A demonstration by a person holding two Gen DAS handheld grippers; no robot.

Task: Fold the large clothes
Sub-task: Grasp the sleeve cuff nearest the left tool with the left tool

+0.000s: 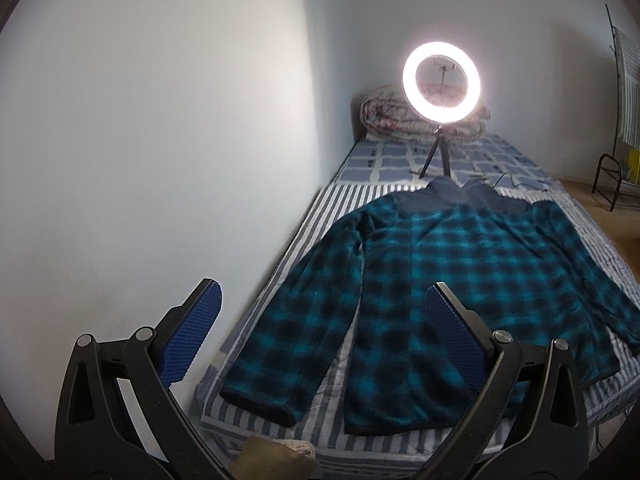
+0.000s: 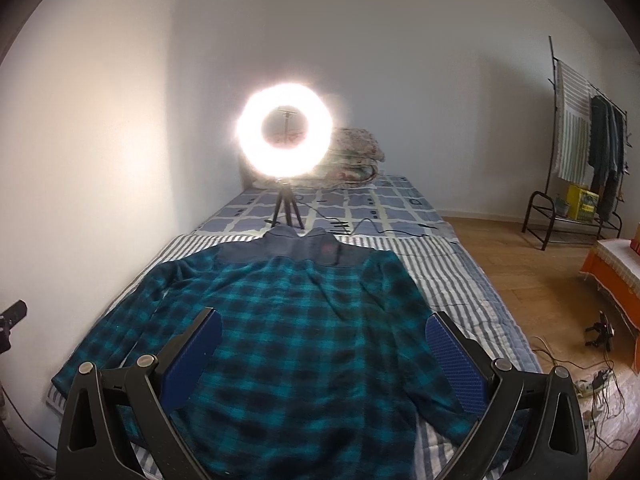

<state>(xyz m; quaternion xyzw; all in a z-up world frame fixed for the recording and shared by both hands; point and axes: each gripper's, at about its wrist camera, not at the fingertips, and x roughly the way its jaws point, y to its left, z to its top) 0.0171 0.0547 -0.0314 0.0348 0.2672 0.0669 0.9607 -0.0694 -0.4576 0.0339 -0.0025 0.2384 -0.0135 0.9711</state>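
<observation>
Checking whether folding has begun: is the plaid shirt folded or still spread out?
Spread out. The plaid shirt lies flat on the bed, collar toward the ring light, both sleeves angled outward, no fold visible.

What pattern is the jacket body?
Teal-and-black plaid on the jacket; clearest in the right wrist view.

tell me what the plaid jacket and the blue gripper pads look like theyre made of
Plaid jacket: looks like soft fleece or brushed flannel, with a fuzzy, matte teal-and-black check; the plain dark yoke and collar look like a smoother fabric.

Blue pads on the left gripper: probably rubber or soft plastic, matte with a fine ribbed or dotted grip texture, mounted on smooth black hard-plastic arms.
</observation>
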